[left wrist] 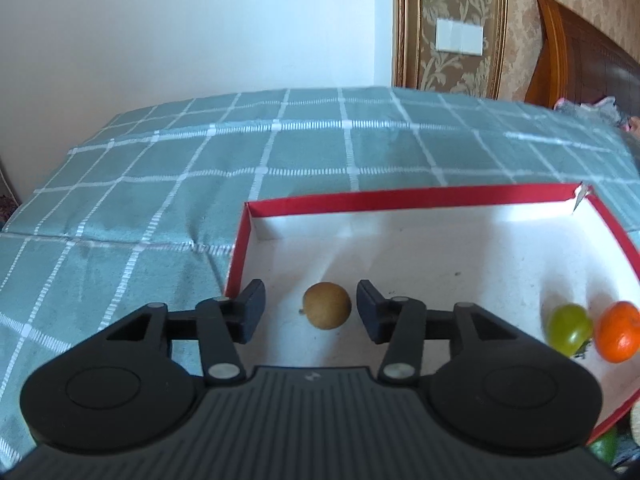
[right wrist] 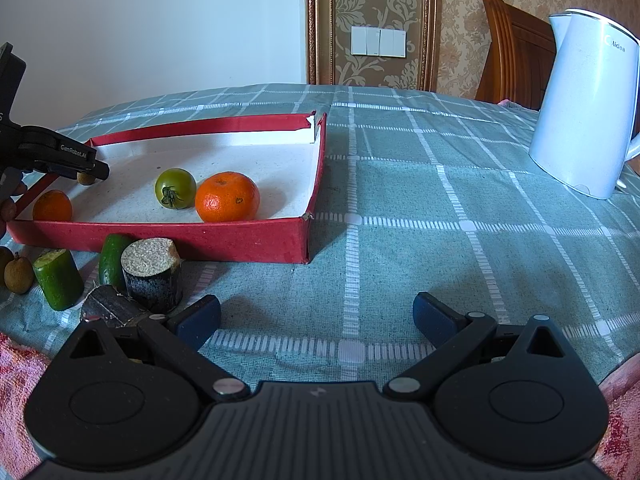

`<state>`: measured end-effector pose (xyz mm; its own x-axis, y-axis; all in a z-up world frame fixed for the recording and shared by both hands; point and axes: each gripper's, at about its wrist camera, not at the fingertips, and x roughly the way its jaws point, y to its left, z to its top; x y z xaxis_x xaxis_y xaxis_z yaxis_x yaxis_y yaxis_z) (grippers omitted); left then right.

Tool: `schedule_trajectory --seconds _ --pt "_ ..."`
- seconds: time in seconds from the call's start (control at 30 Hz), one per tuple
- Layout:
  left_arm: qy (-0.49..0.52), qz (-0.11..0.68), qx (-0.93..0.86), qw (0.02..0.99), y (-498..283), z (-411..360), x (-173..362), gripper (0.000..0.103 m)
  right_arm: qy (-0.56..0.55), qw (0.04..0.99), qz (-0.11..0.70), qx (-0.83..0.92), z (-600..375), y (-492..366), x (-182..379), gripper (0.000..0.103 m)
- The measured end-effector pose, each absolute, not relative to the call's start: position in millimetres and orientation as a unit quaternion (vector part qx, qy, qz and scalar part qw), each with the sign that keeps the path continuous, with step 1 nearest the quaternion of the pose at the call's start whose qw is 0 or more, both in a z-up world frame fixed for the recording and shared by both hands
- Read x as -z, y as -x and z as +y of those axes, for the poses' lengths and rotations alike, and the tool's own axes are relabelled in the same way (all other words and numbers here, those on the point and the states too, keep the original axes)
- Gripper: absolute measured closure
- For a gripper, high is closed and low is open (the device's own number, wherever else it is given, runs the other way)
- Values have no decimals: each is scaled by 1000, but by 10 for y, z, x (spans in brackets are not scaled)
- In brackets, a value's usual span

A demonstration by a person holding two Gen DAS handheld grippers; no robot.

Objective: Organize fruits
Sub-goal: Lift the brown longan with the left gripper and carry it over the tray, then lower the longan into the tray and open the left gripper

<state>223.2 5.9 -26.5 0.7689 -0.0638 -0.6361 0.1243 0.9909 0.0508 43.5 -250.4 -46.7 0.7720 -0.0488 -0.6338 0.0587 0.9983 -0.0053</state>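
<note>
just letting go of a longan (left wrist: 327, 305) inside the red box (left wrist: 400, 197): left claw (left wrist: 311, 310) released around it, pads clear. right claw (right wrist: 317, 318) spread and empty above the checked surface (right wrist: 440, 208). next, probably lifting away for another longan (right wrist: 18, 272) near the box.

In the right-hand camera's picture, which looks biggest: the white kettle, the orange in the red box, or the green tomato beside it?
Largest to smallest as they look:
1. White kettle
2. Orange
3. Green tomato
The orange and tomato sit side by side in the red box, so that comparison is fair.
</note>
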Motion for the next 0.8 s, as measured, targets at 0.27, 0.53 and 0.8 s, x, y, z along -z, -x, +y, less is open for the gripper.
schedule_trajectory --seconds 0.27,0.53,0.8 --pt "-33 275 44 960 -1721 182 -3 40 -7 941 336 29 -2503 -436 468 0" --pt "-40 203 78 975 -620 369 -32 25 -7 941 336 29 -2502 -435 467 0" --pt "-69 239 98 964 -175 386 336 24 -8 941 336 29 -2502 -436 468 0"
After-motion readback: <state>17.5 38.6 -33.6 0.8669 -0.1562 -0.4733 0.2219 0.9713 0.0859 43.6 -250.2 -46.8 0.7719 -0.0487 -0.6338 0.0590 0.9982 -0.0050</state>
